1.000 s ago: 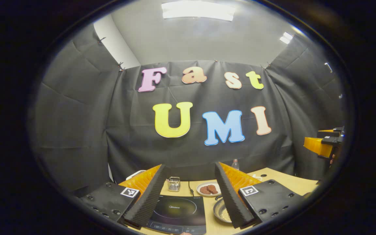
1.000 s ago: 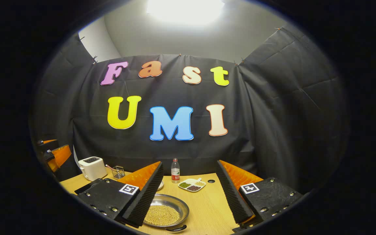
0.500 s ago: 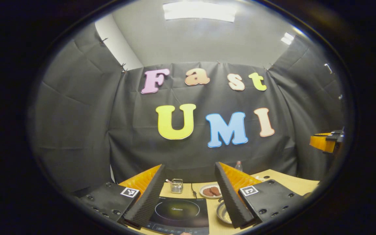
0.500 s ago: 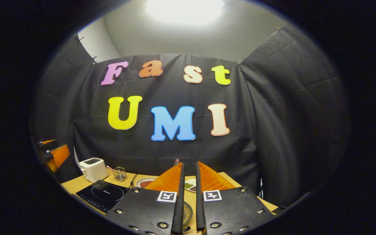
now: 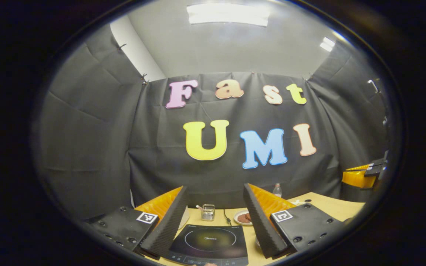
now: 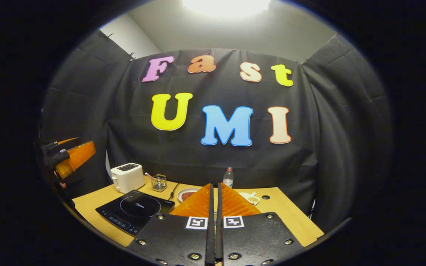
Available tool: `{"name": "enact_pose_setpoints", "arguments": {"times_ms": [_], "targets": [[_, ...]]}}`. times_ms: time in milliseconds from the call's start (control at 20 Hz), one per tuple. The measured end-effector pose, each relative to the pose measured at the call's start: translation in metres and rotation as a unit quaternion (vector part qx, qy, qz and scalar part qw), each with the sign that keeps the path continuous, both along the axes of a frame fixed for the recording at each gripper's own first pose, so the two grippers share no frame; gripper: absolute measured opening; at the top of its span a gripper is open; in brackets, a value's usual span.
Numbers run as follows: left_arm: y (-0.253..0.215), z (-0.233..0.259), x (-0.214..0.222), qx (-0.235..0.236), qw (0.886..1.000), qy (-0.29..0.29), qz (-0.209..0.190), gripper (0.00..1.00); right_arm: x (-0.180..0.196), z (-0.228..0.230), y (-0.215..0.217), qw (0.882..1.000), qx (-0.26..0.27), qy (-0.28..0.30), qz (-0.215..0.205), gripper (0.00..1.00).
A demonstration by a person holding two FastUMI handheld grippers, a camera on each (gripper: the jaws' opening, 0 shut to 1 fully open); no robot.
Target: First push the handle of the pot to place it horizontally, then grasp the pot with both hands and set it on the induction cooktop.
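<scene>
Right gripper (image 6: 214, 221) clamped together since a second ago, nothing between its fingers, left gripper view: left gripper (image 5: 215, 221) spread wide above induction cooktop (image 5: 209, 242), right gripper view: cooktop lower left on bench (image 6: 287, 218), toaster (image 6: 127, 177) behind, pot hidden.

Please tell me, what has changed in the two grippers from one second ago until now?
The right gripper closed its orange fingers from wide open to almost touching, with nothing visibly between them. The left gripper stayed open above the black induction cooktop. The white toaster stayed put.
</scene>
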State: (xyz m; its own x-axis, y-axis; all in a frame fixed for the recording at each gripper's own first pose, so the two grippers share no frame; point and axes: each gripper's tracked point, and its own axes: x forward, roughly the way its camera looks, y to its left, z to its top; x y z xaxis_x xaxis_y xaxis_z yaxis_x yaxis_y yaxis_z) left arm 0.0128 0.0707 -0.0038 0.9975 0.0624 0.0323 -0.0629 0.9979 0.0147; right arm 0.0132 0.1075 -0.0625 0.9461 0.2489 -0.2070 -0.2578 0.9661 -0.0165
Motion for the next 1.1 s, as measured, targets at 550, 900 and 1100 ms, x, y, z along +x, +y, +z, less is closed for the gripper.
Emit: {"name": "enact_pose_setpoints", "arguments": {"times_ms": [550,900,1100], "targets": [[0.068,-0.032,-0.019,-0.006,0.998,0.022,0.058,0.96,-0.051,-0.101,0.079,0.976,-0.037,0.137,0.164,0.01],[0.041,-0.047,-0.014,-0.008,0.994,0.051,0.094,0.94,-0.077,-0.168,0.072,0.934,-0.064,0.230,0.266,0.02],[0.015,-0.052,-0.005,-0.014,0.993,0.061,0.104,0.96,-0.088,-0.206,0.053,0.909,-0.080,0.281,0.297,0.01]]}}
